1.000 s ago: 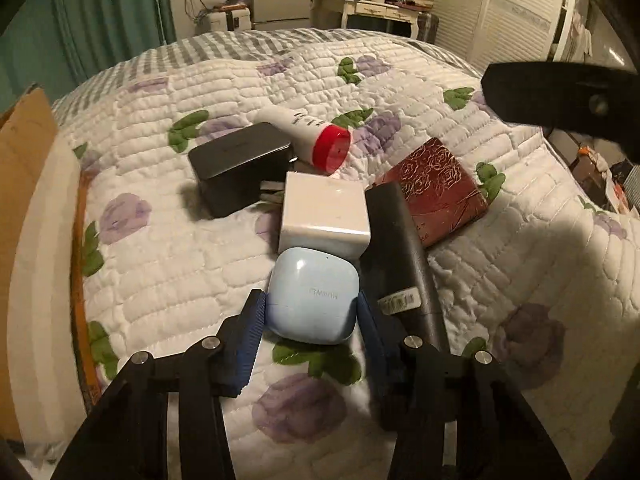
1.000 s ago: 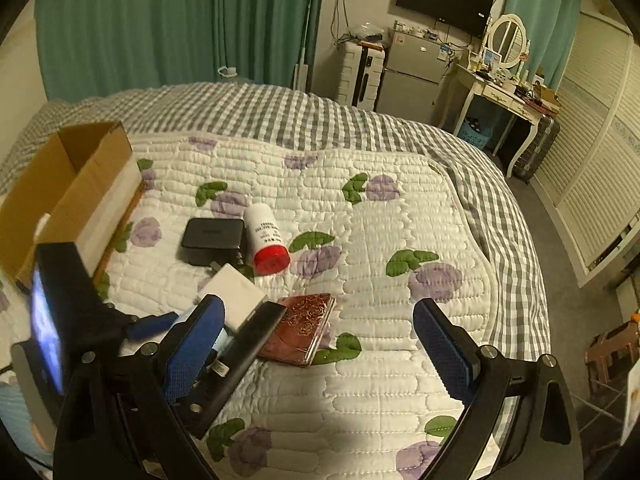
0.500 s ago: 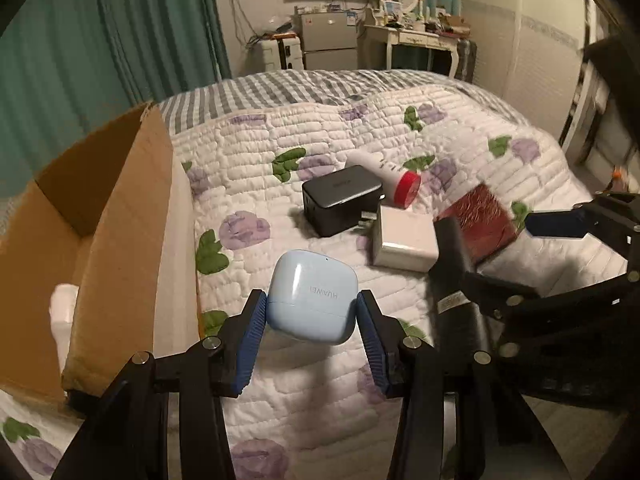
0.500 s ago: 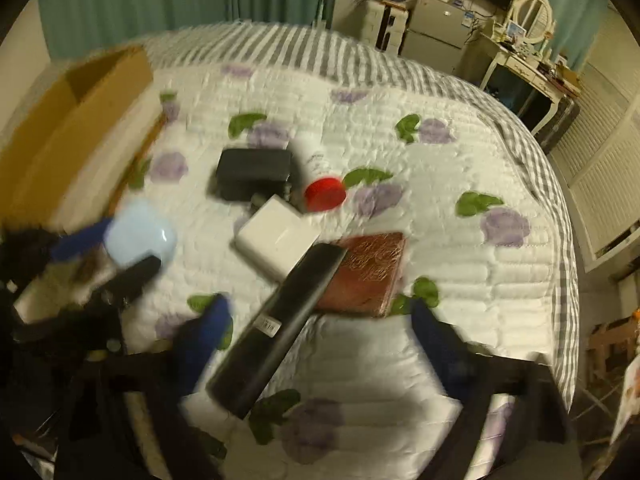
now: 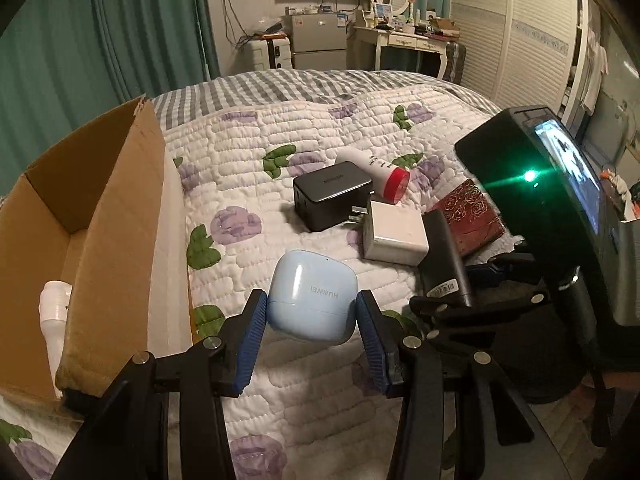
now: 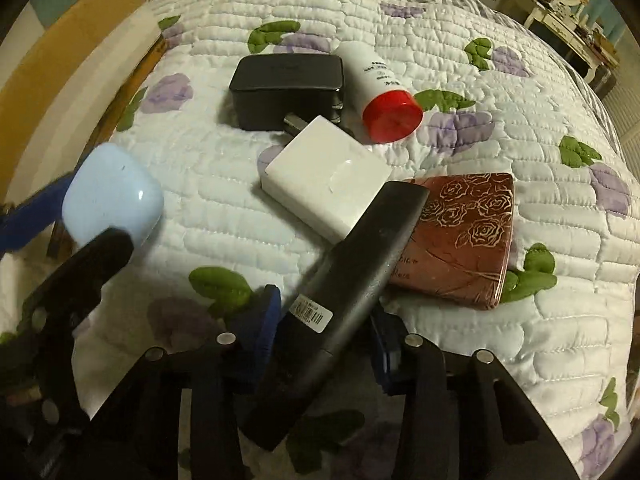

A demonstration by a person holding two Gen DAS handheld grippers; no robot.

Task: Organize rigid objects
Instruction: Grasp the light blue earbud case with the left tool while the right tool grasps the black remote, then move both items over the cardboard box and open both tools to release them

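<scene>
My left gripper [image 5: 312, 332] is shut on a light blue earbud case [image 5: 312, 300] and holds it above the quilt, right of the open cardboard box [image 5: 116, 216]. The case also shows in the right wrist view [image 6: 110, 200]. My right gripper [image 6: 324, 344] straddles the near end of a long black remote [image 6: 348, 272]; its blue pads sit on both sides, contact unclear. Beyond lie a white charger [image 6: 324, 176], a black adapter [image 6: 288, 80], a red-capped white bottle [image 6: 380, 92] and a dark red embossed wallet [image 6: 460, 236].
A white bottle [image 5: 54, 312] lies inside the cardboard box. The box's tall flap stands between it and the held case. The bed's quilt [image 5: 248, 288] stretches ahead; a dresser, fridge and wardrobe stand beyond the bed.
My left gripper lifted the earbud case off the quilt and carried it left toward the box. My right gripper came down and forward around the remote's near end.
</scene>
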